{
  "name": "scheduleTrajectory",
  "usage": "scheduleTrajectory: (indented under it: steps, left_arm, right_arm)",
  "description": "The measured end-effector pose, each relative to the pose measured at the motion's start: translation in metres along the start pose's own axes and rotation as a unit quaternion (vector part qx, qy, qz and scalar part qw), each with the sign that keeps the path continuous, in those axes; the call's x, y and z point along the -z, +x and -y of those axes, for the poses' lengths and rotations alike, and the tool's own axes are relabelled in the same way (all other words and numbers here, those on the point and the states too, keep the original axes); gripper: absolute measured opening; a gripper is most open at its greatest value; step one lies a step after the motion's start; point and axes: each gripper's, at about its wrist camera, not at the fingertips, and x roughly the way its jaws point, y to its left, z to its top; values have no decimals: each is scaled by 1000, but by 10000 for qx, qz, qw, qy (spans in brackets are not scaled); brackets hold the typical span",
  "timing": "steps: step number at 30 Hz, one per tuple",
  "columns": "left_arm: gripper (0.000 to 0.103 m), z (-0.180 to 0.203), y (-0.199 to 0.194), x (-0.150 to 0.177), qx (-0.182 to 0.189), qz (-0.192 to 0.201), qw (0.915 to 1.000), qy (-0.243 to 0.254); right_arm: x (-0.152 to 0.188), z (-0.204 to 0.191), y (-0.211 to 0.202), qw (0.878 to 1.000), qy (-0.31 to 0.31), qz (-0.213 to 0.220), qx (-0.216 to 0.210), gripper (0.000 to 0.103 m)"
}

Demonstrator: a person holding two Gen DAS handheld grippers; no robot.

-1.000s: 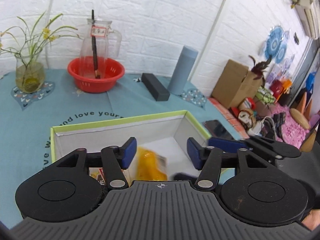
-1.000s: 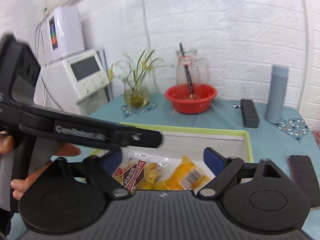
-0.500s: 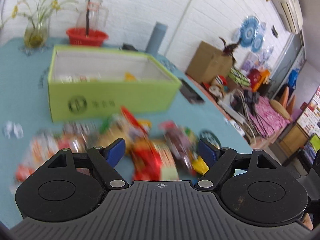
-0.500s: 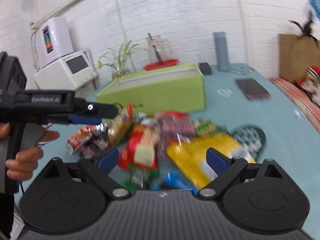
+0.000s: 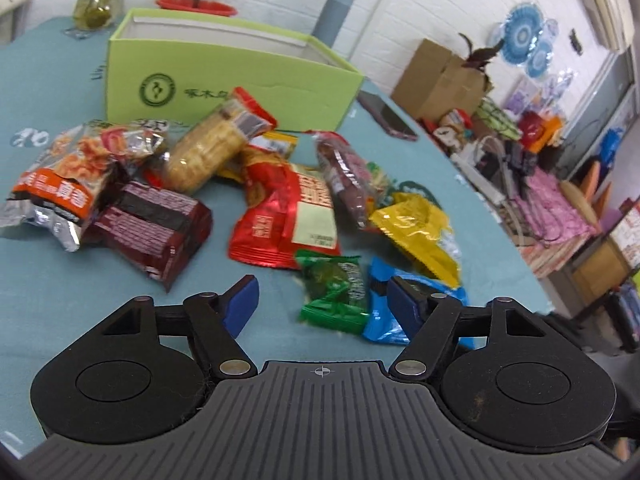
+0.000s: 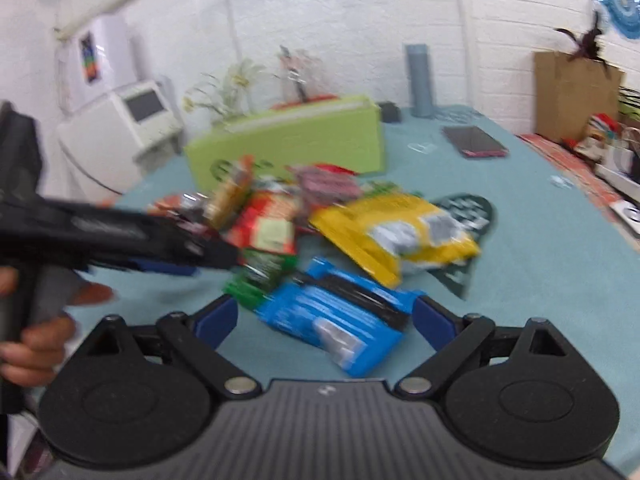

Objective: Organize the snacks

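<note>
Just ahead of the spread, empty right hand-held gripper [image 6: 324, 320], the blue snack packet [image 6: 332, 320] looks light, crinkly and slippery, best pinched across its flat middle

lime green box [image 5: 224, 76], blue packet [image 6: 336, 316], yellow bag [image 5: 416, 232] (crinkled), teal tablecloth [image 5: 80, 292].

Glossy plastic film wraps the red snack bag [image 5: 288, 216], the yellow bag [image 5: 416, 228] and the blue packet [image 6: 340, 320]; the orange bag [image 5: 60, 188] shows crinkled silver foil. The green box [image 5: 224, 76] is matt cardboard. A matt teal cloth [image 5: 80, 280] covers the bench. The gripper body [image 5: 320, 420] is ribbed matt black plastic.
</note>
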Motion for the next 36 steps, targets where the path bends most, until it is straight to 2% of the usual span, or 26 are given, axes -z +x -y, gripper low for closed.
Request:
scheduleTrajectory:
  steps: [2,5,9,12,14,15,16,20,23,26,29,30,31,32,34,36]
  left_arm:
    - [54,-3,2,0,18,-38,10000,-62]
    - [53,-10,-2,-7,278,-34,9991,-316]
    - [53,-9,3,-17,575,-185,9979,-217]
    - [49,-9,21,-18,687,-486,9963,-178]
    - [34,-11,31,-16,708,-652,9951,-226]
    - [29,-11,34,-14,659,-681,9953,-184]
    - [12,-12,35,-11,617,-726,9954,-131]
    - [12,-32,16,-2,580,-664,9958,-232]
    - [15,-51,-3,5,553,-594,9955,-498]
    - [31,-58,-16,5,404,-337,9969,-582]
    - [35,-60,-18,4,440,-265,9974,-498]
    - [35,-60,-14,4,470,-320,9971,-496]
    - [31,-60,-8,4,497,-401,9966,-513]
    - [24,-60,-6,5,553,-385,9965,-494]
    - [8,-58,-4,6,515,-379,9972,-399]
    - [3,-59,-6,4,586,-418,9964,-449]
  right_arm:
    - [-6,-14,4,9993,-242,40,-284,93]
    - [-13,-39,21,9957,-848,27,-384,93]
    - [-17,-50,60,9919,-1052,-314,-632,93]
    - [-10,-53,82,9896,-1184,-644,-501,93]
    - [-5,-55,88,9888,-1185,-739,-528,94]
    - [-4,-59,89,9881,-1251,-736,-510,91]
    - [-4,-65,89,9869,-1313,-756,-553,89]
    - [0,-83,91,9837,-1381,-766,-855,89]
    - [2,-93,93,9818,-1352,-741,-1106,89]
    - [-3,-93,90,9850,-1305,-613,-943,89]
    - [-7,-85,91,9882,-1172,-629,-758,89]
    - [-6,-87,94,9882,-1169,-676,-720,85]
    - [-5,-87,98,9876,-1183,-743,-711,78]
    - [-4,-89,99,9871,-1254,-704,-704,76]
    - [-2,-96,97,9848,-1446,-694,-674,57]
    - [-6,-98,96,9845,-1413,-729,-739,57]
